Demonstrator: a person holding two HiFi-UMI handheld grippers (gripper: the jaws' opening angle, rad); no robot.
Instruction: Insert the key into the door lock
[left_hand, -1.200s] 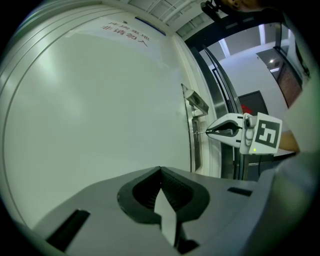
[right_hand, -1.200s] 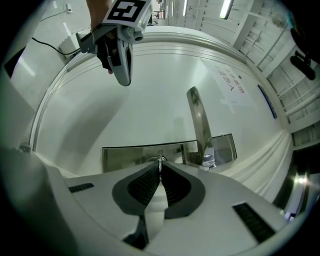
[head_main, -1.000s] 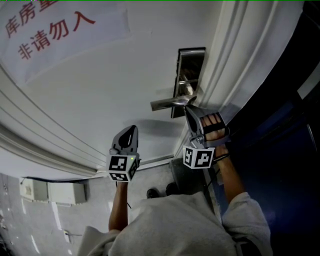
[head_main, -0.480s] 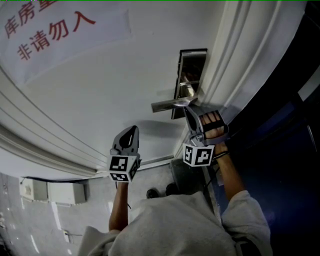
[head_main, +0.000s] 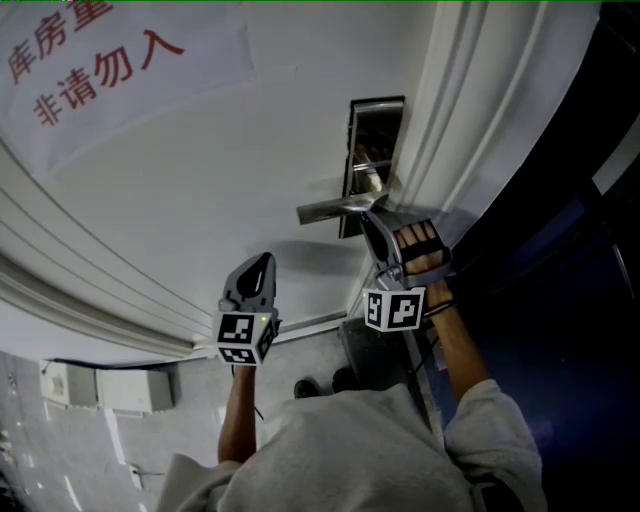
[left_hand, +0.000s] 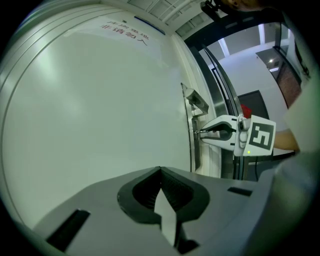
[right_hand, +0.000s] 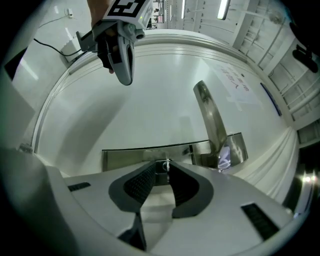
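Key (right_hand: 167, 166) shows as a thin metal sliver, edge-on, standing at the long steel lock plate (right_hand: 125, 157) just below the lever handle (right_hand: 212, 125). It appears to sit in the keyhole, though the hole itself is hidden behind the fingertips. Around it, the right gripper (right_hand: 163, 164) points level at the plate. Its fingers have just been opening and now stand a little apart, with the key between them. The ribbed pad on the left is clear of the key, while the other lies so close that contact is hard to judge. From the head view, this gripper (head_main: 372, 215) reaches in under the handle (head_main: 330, 208) at the edge of the white door (head_main: 200, 180), beside the moulded frame (head_main: 470, 100). Further out, the left gripper (head_main: 262, 262) hovers well apart from the lock, facing bare door panel; its fingers (left_hand: 172, 187) are closed together at the tips on nothing. A paper sign with red characters (head_main: 90, 60) is on the door's far side.
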